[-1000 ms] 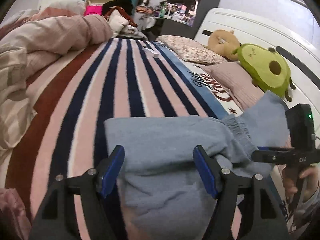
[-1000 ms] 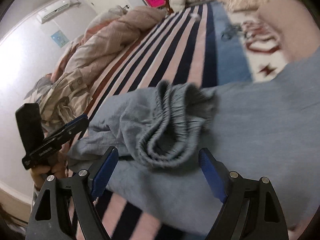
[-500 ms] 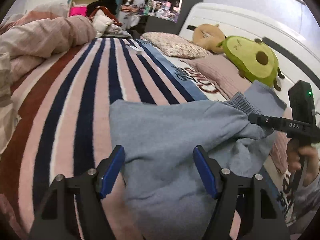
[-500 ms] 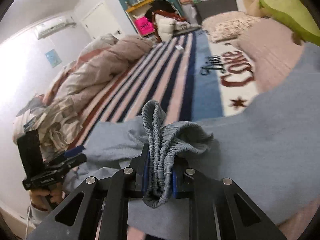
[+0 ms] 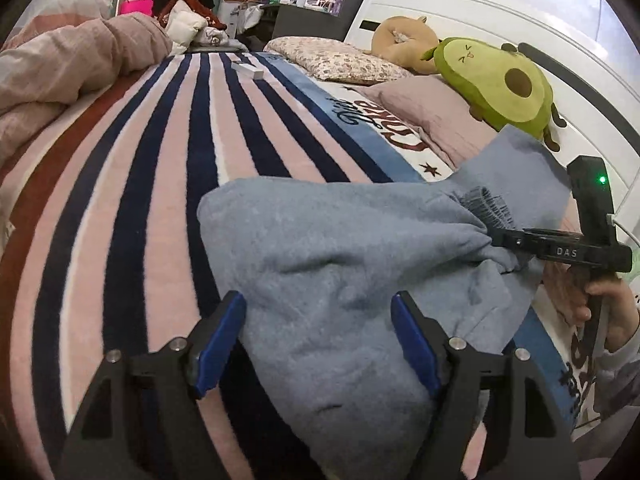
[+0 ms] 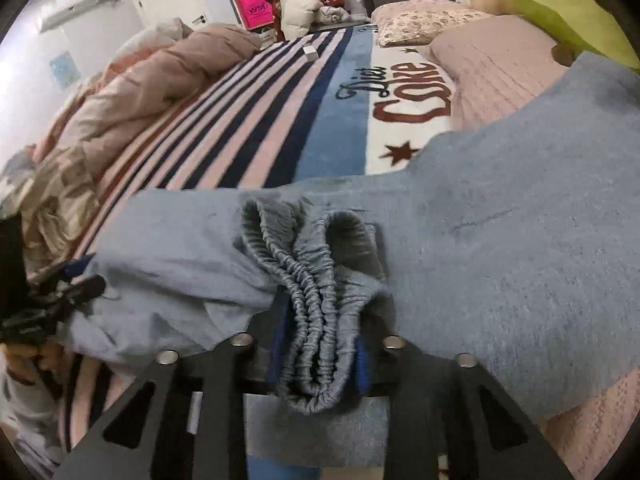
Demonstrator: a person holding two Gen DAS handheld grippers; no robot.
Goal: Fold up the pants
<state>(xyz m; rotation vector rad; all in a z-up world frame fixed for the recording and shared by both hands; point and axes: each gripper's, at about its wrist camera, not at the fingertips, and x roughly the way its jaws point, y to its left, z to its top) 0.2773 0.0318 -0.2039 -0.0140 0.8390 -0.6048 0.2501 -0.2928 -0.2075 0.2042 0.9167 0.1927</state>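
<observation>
Grey-blue sweatpants [image 5: 340, 264] lie crumpled on the striped bed blanket [image 5: 168, 168]. My left gripper [image 5: 320, 340] is open, its blue pads on either side of the pants' near end, holding nothing. My right gripper [image 6: 318, 356] is shut on the bunched elastic waistband [image 6: 316, 300] of the pants [image 6: 500, 240]. In the left wrist view the right gripper [image 5: 500, 240] pinches the waistband at the right. In the right wrist view the left gripper [image 6: 76, 280] shows at the far left beside the pants' edge.
A rumpled pink duvet [image 5: 68, 72] lies along the left of the bed. Pillows [image 5: 424, 108], an avocado plush [image 5: 496, 80] and a white headboard [image 5: 460, 20] are at the right. A small white box [image 5: 248, 70] lies far up the blanket.
My right gripper closed on the waistband and now holds it bunched. The left gripper stayed open over the pants' near end while its view shifted slightly.
</observation>
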